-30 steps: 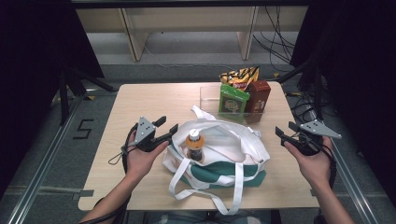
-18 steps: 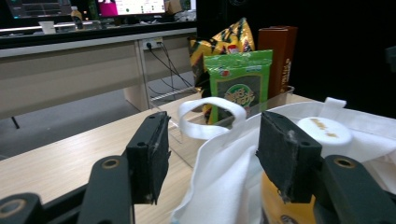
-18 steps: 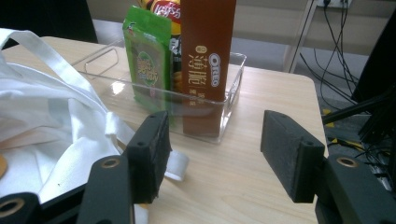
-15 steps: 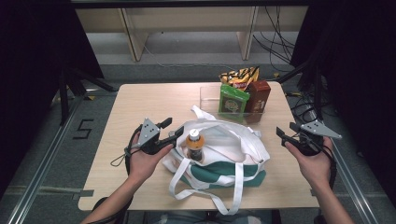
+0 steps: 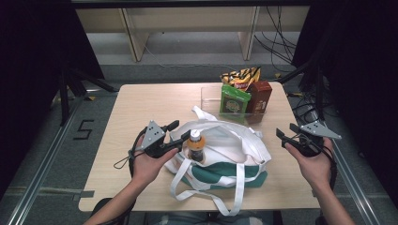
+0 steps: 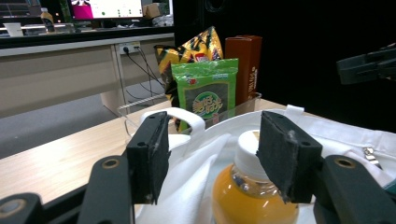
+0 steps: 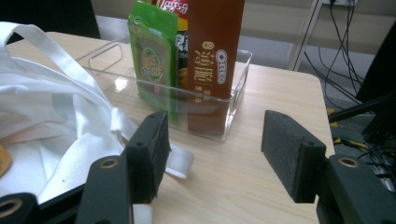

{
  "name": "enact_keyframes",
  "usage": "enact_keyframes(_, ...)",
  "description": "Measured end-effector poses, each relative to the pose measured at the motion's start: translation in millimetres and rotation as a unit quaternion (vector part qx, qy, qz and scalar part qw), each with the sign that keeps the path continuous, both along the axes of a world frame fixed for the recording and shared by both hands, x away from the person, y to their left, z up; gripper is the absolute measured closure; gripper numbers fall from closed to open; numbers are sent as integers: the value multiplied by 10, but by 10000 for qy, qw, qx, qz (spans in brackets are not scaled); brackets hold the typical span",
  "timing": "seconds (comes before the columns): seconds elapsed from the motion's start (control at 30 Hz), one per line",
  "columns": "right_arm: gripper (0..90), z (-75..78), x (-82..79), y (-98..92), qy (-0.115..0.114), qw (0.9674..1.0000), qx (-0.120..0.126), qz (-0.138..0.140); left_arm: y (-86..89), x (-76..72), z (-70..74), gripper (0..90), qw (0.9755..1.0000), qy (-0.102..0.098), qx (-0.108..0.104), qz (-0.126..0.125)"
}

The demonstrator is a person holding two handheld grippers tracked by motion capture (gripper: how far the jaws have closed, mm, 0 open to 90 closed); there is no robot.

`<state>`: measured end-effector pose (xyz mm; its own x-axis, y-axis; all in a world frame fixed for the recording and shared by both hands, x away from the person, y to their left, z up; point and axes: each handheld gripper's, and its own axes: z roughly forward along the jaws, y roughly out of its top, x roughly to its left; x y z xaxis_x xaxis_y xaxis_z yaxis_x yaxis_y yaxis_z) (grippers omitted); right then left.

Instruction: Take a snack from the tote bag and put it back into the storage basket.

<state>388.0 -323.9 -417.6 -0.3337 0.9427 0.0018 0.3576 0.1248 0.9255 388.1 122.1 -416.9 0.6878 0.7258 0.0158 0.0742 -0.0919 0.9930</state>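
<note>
Your left gripper [image 5: 174,137] sits left of centre on the desk [image 5: 141,103], about midway between the far and near edges, pointing right at the bottle [image 5: 195,146]. Jaws apart, nothing clamped. In the left gripper view the bottle's white cap sits low between the two pads [image 6: 150,154], closer to the right-hand one; can't tell if that pad touches it. Orange liquid, clear neck, bottle upright.

The bottle stands in the mouth of the white tote bag [image 5: 225,150], which lies flat across the middle of the desk toward the near edge. The bag has a green lower band and its white straps [image 5: 237,187] loop out toward the near edge. One strap curls up on the far side, near the clear tray.

Clear tray [image 5: 209,96] is by the far edge, right of centre. It holds a green snack packet [image 5: 233,102], a brown box [image 5: 259,97] just beside it on the right, and a yellow-black chip bag [image 5: 240,76] behind both. All upright. The tote's far rim comes close to the tray's near wall.

Your right gripper [image 5: 287,134] is near the right edge of the desk, about level with the bag's middle, pointing left and slightly toward the far side. Jaws wide apart, empty. The right gripper view looks past the pads [image 7: 292,149] at bare desk, with the tray just beyond and the bag's cloth left of them.
</note>
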Motion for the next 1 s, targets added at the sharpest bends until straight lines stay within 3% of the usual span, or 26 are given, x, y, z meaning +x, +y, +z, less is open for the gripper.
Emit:
enact_keyframes(0.17,421,-5,-5,26,49,9999,135,-60,-50,-14,-16,427,9999,56,-8,-106)
enact_keyframes(0.43,420,-8,-1,14,103,9999,-9,24,-123,-13,-78,433,9996,196,16,-210)
enact_keyframes(0.57,419,-25,8,21,1,10000,16,12,-153,3,-116,439,9993,264,47,-242)
enact_keyframes(0.67,419,-23,0,27,112,9999,67,1,-164,14,-137,444,9991,315,42,-264)
enact_keyframes(0.7,419,-20,17,2,114,9998,-32,137,-168,15,-144,446,9991,338,43,-270)
enact_keyframes(0.9,419,-25,1,14,164,9998,-43,50,-202,26,-168,465,9986,410,10,-326)
enact_keyframes(1.0,419,-38,11,19,48,10000,-27,27,-229,37,-183,474,9985,425,34,-350)
